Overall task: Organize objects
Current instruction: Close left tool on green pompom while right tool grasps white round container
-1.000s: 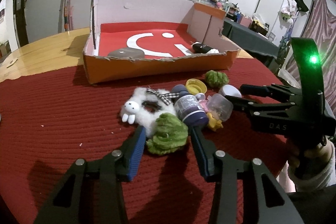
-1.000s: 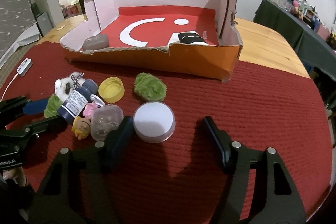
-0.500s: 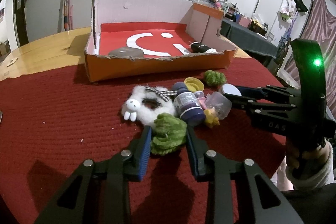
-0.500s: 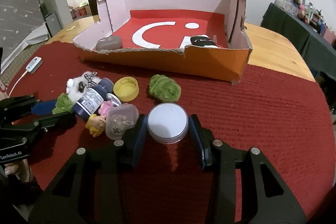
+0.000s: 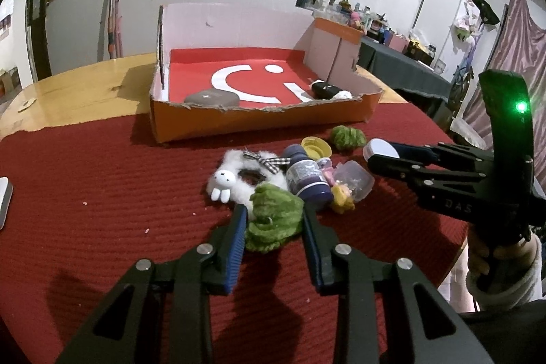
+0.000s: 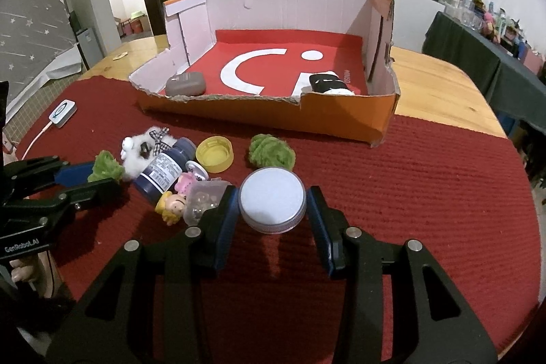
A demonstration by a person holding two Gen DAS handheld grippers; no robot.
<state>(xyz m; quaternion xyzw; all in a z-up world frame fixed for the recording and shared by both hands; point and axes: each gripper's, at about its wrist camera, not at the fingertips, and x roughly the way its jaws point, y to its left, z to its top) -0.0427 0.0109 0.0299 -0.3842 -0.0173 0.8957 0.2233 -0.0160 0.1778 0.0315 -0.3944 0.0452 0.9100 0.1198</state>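
My left gripper [image 5: 273,220] is shut on a green fuzzy toy [image 5: 274,215], also seen in the right wrist view [image 6: 104,166]. My right gripper [image 6: 272,205] is shut on a round white-lidded jar [image 6: 272,199], raised off the red mat; the jar also shows in the left wrist view [image 5: 380,149]. The orange cardboard box [image 6: 266,113] with a red floor stands behind, holding a grey case [image 6: 186,84] and a black-and-white item [image 6: 329,84]. A pile lies between the grippers: white plush [image 5: 239,179], dark blue bottle [image 5: 305,178], clear capsule [image 5: 353,179], yellow cap [image 6: 215,154], second green toy [image 6: 271,152].
A red mat [image 6: 409,193] covers the wooden table [image 6: 436,87]. A small white device with a cable [image 6: 62,113] lies at the mat's left edge. A yellow-haired figurine [image 6: 170,205] and a pink one [image 6: 187,182] lie in the pile.
Both grippers closed from open: the left on the green fuzzy toy, the right on the white-lidded jar. The jar has risen a little off the mat.
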